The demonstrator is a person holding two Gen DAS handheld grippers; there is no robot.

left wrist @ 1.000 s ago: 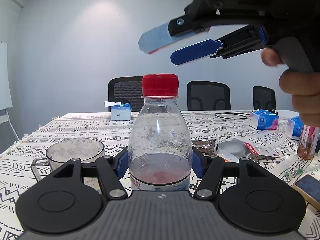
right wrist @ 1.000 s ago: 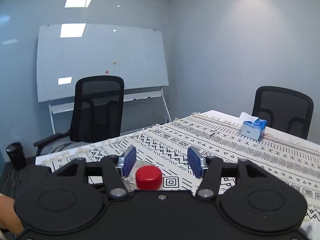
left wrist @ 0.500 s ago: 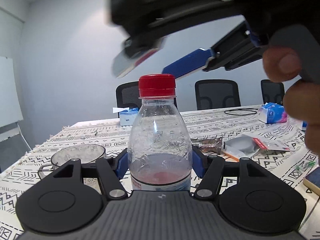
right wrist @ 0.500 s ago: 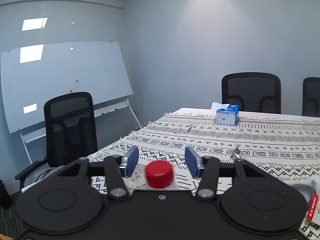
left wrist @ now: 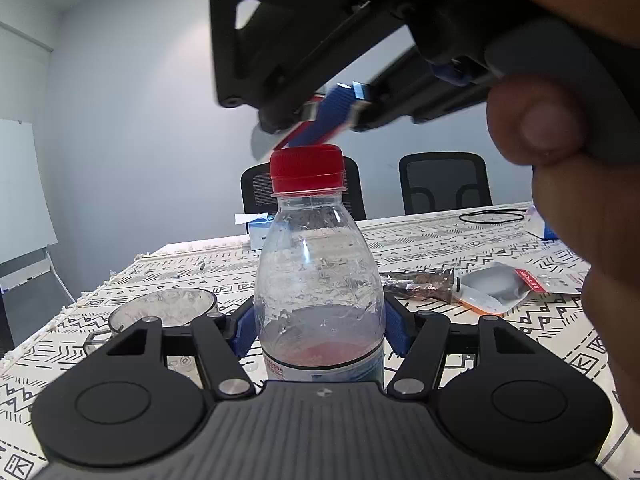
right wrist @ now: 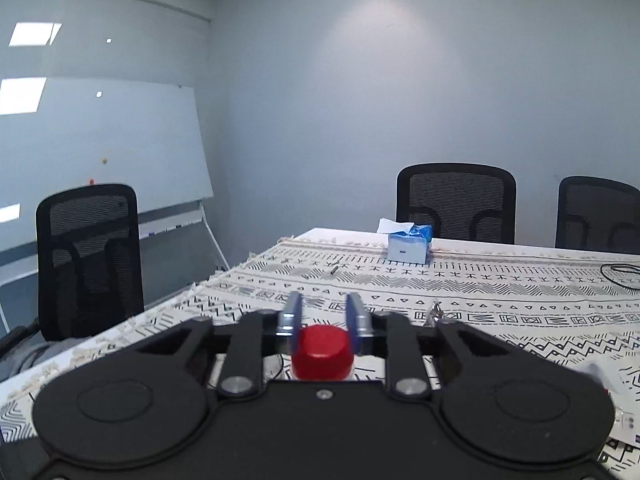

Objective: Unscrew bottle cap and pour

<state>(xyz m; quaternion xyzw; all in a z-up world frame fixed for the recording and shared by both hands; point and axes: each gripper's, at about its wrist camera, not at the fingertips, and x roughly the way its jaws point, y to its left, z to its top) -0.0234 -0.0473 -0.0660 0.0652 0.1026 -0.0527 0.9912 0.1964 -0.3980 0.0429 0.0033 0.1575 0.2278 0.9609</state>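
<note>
A clear plastic bottle (left wrist: 320,280) with a red cap (left wrist: 307,170) and a little pink liquid at its bottom stands upright between the blue pads of my left gripper (left wrist: 320,330), which is shut on its body. My right gripper (left wrist: 308,136) comes from the upper right, just above the cap. In the right wrist view the right gripper (right wrist: 325,320) has closed in to either side of the cap (right wrist: 322,352); I cannot tell whether the pads touch it. A glass cup (left wrist: 162,310) stands on the table to the bottle's left.
The table (left wrist: 500,248) has a black-and-white patterned cloth. On it lie a blue tissue box (right wrist: 410,246), foil and plastic packets (left wrist: 480,290) to the right, and a black cable loop (left wrist: 492,216). Black office chairs (right wrist: 456,204) stand behind. A whiteboard (right wrist: 100,152) is at left.
My right gripper has come down from high above to just over the cap, and its jaws have narrowed around it. My left gripper still holds the bottle, drawn slightly closer.
</note>
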